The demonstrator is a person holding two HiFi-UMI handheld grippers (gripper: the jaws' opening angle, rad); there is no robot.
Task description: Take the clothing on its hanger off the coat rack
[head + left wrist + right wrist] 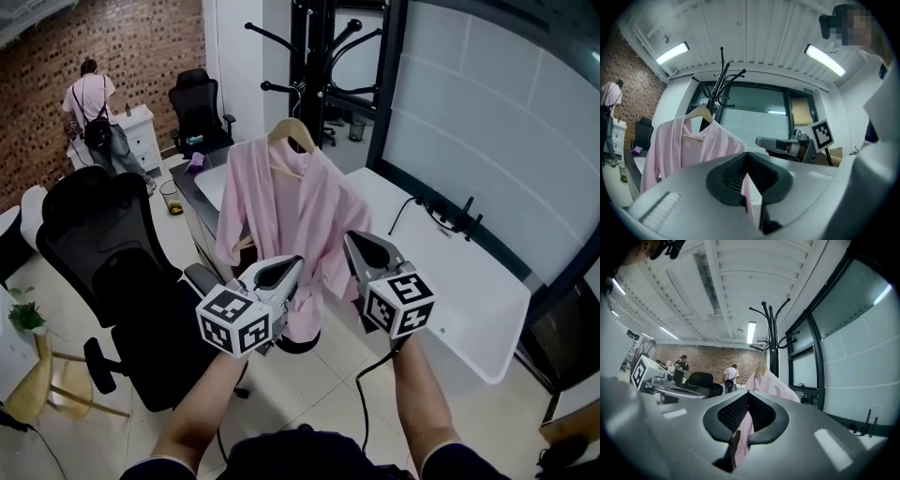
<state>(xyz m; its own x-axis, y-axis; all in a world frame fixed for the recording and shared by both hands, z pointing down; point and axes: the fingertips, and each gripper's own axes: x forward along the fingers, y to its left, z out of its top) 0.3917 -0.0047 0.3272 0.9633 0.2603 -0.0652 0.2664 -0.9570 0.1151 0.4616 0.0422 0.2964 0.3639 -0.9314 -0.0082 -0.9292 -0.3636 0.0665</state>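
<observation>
A pink robe (286,216) hangs on a wooden hanger (292,131), hooked on the black coat rack (314,56). My left gripper (298,262) sits low in front of the robe's hem with its tips together. Just off the robe's right side, my right gripper (349,237) is shut as well. The left gripper view looks up past the left gripper (746,154) at the robe (684,145), the hanger (701,112) and the rack (723,75). In the right gripper view, the right gripper (748,392) points at the robe (773,383). Pink cloth shows through the gap behind both tips; whether any is pinched is unclear.
A black office chair (112,262) stands close on the left. A white desk (450,272) with cables (450,216) runs along the glass wall on the right. Farther back are another black chair (199,103) and a person (94,112) at a white cabinet.
</observation>
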